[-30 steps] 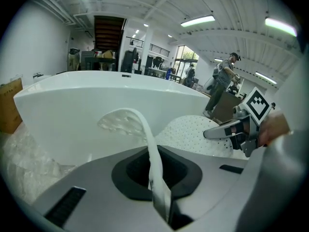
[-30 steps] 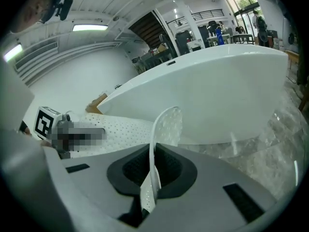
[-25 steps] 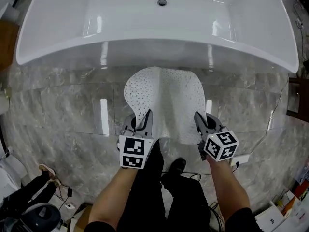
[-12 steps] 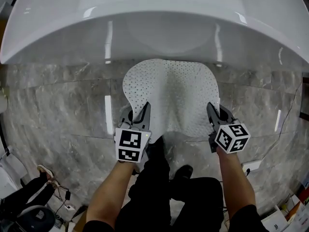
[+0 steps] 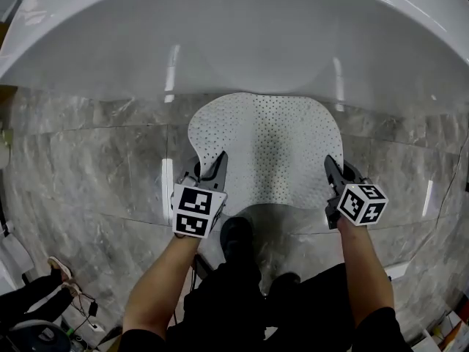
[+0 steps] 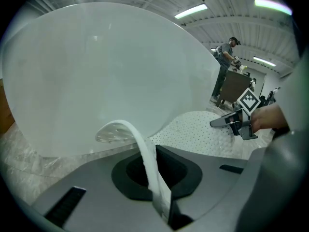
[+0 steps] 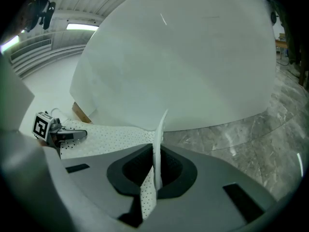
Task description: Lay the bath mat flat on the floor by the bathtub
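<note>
One white perforated bath mat (image 5: 264, 149) sits at the centre of the head view, spread over grey marble floor (image 5: 88, 174) below one glossy white bathtub (image 5: 234, 42). Two grippers, the left gripper (image 5: 209, 166) and right gripper (image 5: 341, 171), flank its near corners.

Left gripper view: fingers clenched on the mat's edge. Only this view shows one standing person (image 6: 224, 69) and ceiling strip lights (image 6: 190, 11), upper right.

Right gripper view: fingers clenched on the mat's opposite edge.
</note>
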